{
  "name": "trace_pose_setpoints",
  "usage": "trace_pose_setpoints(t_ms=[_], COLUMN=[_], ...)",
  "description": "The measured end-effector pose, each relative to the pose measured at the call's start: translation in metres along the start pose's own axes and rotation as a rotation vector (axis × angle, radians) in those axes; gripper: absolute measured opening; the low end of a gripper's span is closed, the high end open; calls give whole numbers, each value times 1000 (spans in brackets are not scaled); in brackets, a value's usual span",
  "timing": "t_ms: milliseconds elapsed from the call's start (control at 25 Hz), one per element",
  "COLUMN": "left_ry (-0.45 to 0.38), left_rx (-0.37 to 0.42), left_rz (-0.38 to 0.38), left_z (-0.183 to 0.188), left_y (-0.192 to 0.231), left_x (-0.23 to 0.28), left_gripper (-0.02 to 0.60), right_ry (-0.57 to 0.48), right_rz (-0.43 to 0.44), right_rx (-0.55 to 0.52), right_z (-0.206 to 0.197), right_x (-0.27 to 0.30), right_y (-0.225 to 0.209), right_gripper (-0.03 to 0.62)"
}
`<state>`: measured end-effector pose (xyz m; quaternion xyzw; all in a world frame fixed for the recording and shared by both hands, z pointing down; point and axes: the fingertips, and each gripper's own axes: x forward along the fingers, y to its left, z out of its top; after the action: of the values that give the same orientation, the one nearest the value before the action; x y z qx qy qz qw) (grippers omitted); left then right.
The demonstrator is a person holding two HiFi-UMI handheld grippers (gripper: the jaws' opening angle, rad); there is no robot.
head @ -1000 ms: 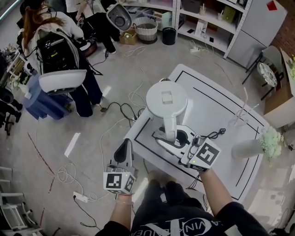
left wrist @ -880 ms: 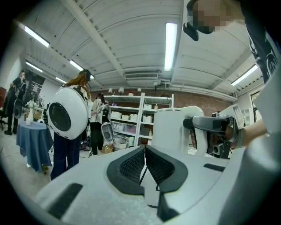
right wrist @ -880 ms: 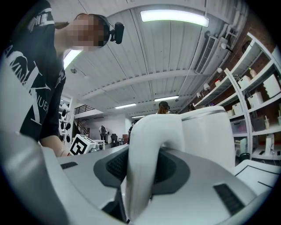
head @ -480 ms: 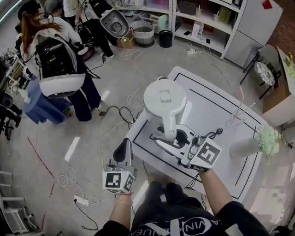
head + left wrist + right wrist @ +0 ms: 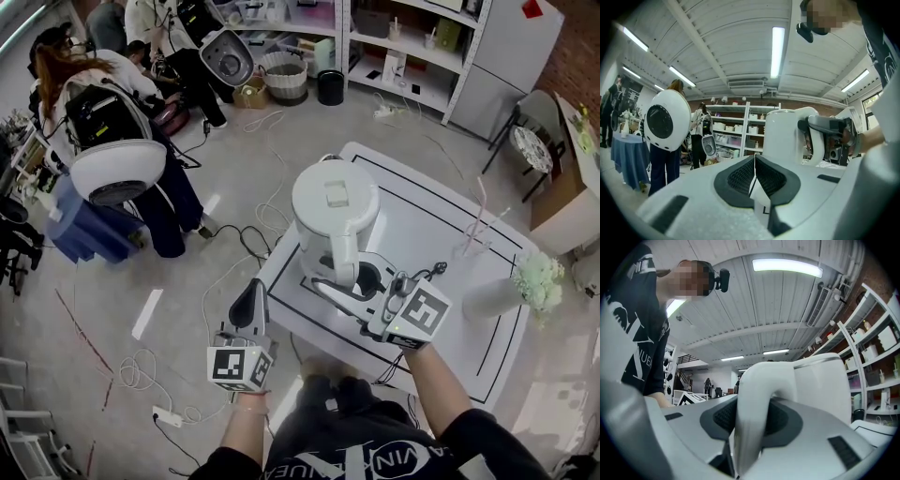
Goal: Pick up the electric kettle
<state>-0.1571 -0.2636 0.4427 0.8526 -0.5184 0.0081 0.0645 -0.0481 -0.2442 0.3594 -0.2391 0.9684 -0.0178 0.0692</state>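
Observation:
The white electric kettle [image 5: 336, 199] hangs over the near left part of the white table [image 5: 441, 234], lid up and handle toward me. My right gripper [image 5: 343, 278] is shut on the handle; in the right gripper view the handle [image 5: 752, 404] fills the space between the dark pads and the body [image 5: 825, 385] rises behind. A dark round piece [image 5: 371, 278] shows on the table just under the handle. My left gripper [image 5: 251, 300] is off the table's left edge, over the floor, jaws together and holding nothing. In the left gripper view [image 5: 754, 164] the kettle [image 5: 785, 136] stands to its right.
A pale vase of flowers [image 5: 536, 281] and a black cable [image 5: 436, 271] are on the table's right side. People with bulky white backpacks [image 5: 112, 150] stand at the far left. Shelving [image 5: 403, 47] lines the back. Cables [image 5: 141, 356] trail over the floor.
The kettle has come up a little with my right gripper still closed on its handle. My left gripper has stayed where it was.

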Motion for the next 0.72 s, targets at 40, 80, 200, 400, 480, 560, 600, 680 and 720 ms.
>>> trace_pose_setpoints(t_ms=[40, 80, 200, 400, 480, 560, 600, 680, 720], left_ry=[-2, -4, -11, -26, -28, -30, -32, -36, -38], left_rx=[3, 6, 12, 24, 24, 25, 27, 30, 30], left_rz=[-4, -7, -14, -28, -34, -46, -53, -66, -71], left_z=[1, 3, 8, 16, 18, 20, 21, 24, 25], left_y=[-1, -2, -4, -9, -12, -16, -18, -21, -23], left_x=[1, 1, 3, 10, 12, 14, 16, 19, 20], left_gripper=[11, 11, 11, 11, 11, 11, 11, 11, 11], right_ry=[-6, -13, -31, -43, -61, -45, -34, -29, -30], right_rz=[-4, -8, -15, -41, -44, -66, -79, -98, -105], right_rx=[0, 3, 13, -7, 8, -5, -11, -15, -16], right_z=[2, 5, 13, 24, 30, 29, 27, 28, 29], right_x=[-1, -2, -5, -13, -16, -21, -24, -29, -32], right_y=[-1, -1, -2, -7, -7, -11, -14, -17, -18], right_gripper=[124, 124, 124, 124, 124, 124, 124, 124, 124])
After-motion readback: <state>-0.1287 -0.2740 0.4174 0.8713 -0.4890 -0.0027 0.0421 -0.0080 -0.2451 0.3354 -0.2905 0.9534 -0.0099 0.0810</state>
